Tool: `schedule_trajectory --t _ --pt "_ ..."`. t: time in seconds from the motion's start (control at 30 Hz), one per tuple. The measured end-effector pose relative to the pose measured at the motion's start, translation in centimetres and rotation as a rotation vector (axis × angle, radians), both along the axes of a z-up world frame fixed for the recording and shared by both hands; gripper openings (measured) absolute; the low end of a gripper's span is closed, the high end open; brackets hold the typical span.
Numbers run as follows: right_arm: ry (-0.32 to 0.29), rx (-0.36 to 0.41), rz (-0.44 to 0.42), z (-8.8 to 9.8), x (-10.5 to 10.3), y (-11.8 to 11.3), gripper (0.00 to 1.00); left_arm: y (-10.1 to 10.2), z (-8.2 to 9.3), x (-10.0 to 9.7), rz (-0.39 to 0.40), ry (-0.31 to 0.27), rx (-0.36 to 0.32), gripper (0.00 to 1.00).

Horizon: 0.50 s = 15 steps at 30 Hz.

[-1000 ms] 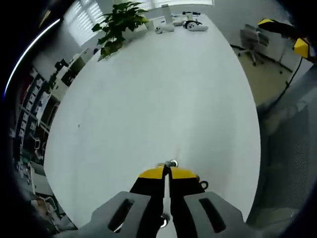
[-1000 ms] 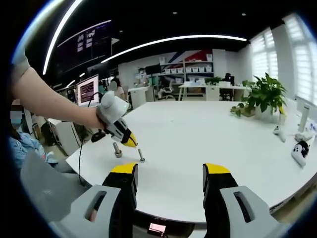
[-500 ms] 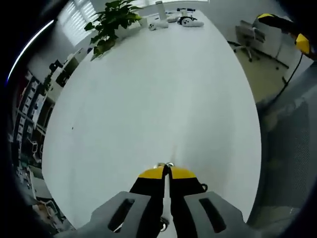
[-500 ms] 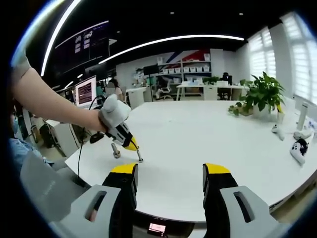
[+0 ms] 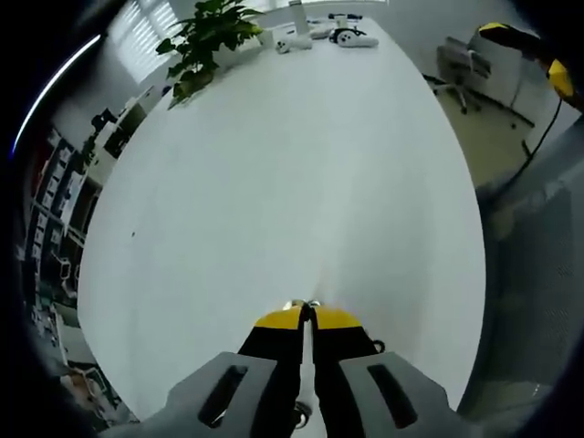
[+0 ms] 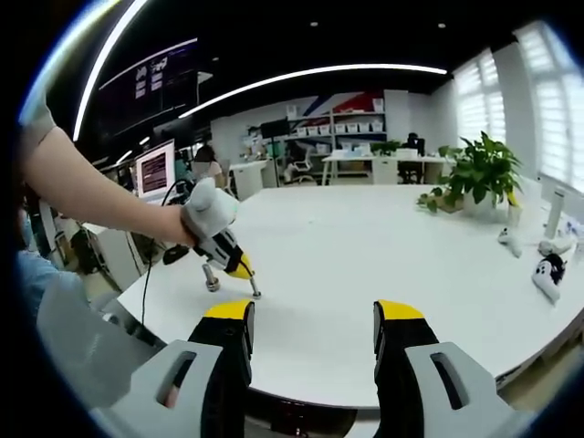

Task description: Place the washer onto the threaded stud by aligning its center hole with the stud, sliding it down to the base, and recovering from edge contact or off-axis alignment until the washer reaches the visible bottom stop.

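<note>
While the left gripper (image 5: 305, 313) is pointing down over the white table (image 5: 274, 182), its yellow-tipped jaws are pressing together with only a thin slit between them. A small bit of metal (image 5: 305, 304) is peeking out just beyond the tips; whether this is the washer or the top of a stud is too small to tell. In the right gripper view, the same left gripper (image 6: 243, 271) is hanging in a hand (image 6: 178, 233) near the table's near-left edge, its tip sitting directly over the nearer of two upright studs (image 6: 255, 290), touching or nearly touching its top. The second stud (image 6: 210, 280) is standing just beside it, to the left in that view. The right gripper (image 6: 313, 315) is hovering above the table edge with its jaws standing wide apart and nothing between them, well apart from the studs. A potted plant (image 6: 479, 173) and white controllers (image 6: 546, 274) are resting at the far right of the table.
</note>
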State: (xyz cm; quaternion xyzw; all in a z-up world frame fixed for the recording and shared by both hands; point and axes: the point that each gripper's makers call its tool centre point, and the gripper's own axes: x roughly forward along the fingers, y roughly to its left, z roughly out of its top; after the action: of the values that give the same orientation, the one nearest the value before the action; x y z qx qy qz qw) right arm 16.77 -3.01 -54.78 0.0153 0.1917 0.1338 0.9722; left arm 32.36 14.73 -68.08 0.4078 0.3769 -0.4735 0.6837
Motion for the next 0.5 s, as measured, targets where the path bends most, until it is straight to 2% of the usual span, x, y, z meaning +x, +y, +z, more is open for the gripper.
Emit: schedule_trajectory --t 0.5 --pt "0.0 -0.003 0.0 -0.01 -0.02 -0.02 0.55 0.5 0.5 0.22 0.044 -0.007 -0.027 0.04"
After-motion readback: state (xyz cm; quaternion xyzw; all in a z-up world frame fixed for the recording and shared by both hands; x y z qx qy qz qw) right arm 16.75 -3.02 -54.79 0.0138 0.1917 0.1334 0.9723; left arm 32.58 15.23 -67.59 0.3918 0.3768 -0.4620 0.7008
